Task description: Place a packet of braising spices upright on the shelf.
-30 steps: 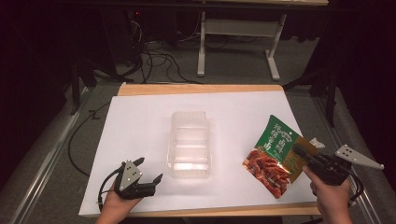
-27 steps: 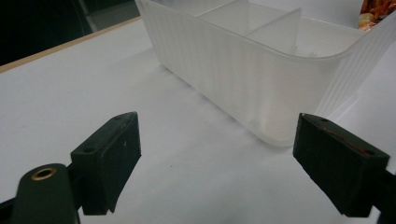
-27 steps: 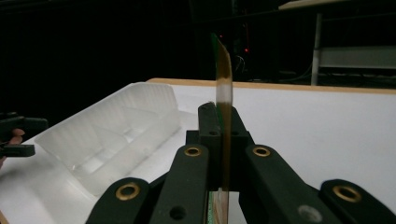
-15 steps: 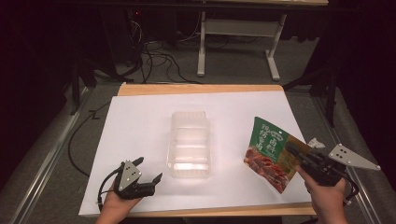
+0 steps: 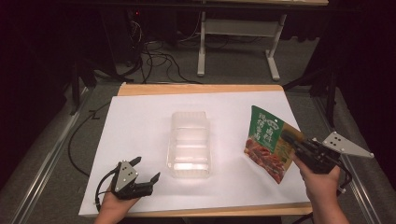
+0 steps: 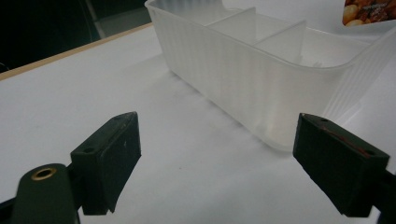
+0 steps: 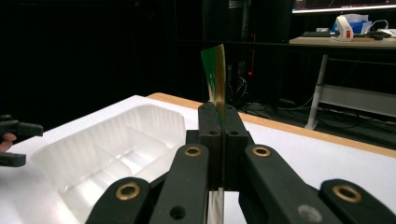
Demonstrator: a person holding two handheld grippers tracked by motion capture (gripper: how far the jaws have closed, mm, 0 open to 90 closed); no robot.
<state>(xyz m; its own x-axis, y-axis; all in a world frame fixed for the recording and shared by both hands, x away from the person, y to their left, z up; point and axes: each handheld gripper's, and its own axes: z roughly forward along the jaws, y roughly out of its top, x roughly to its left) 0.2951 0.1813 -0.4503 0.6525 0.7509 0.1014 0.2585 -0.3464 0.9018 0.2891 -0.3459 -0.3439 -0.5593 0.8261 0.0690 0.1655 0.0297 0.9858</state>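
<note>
Snack pouch (image 5: 266, 144): green and red, held up off the desk (image 5: 140, 126) at its right side, tilted, pinched along one edge.
Right gripper (image 5: 292, 140): fingers (image 7: 208, 126) clenched on the pouch edge, which stands between them.
Tray (image 5: 189, 144): clear plastic, divided into what look like three compartments, mid-desk, left of the pouch.
Left gripper (image 5: 145, 170): low at the near left corner, fingers (image 6: 107, 154) spread wide apart, grasping nothing, just short of the tray's near end.

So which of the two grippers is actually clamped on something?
The right gripper, jaws shut on the green snack packet; the left gripper rests open beside the clear plastic tray.
</note>
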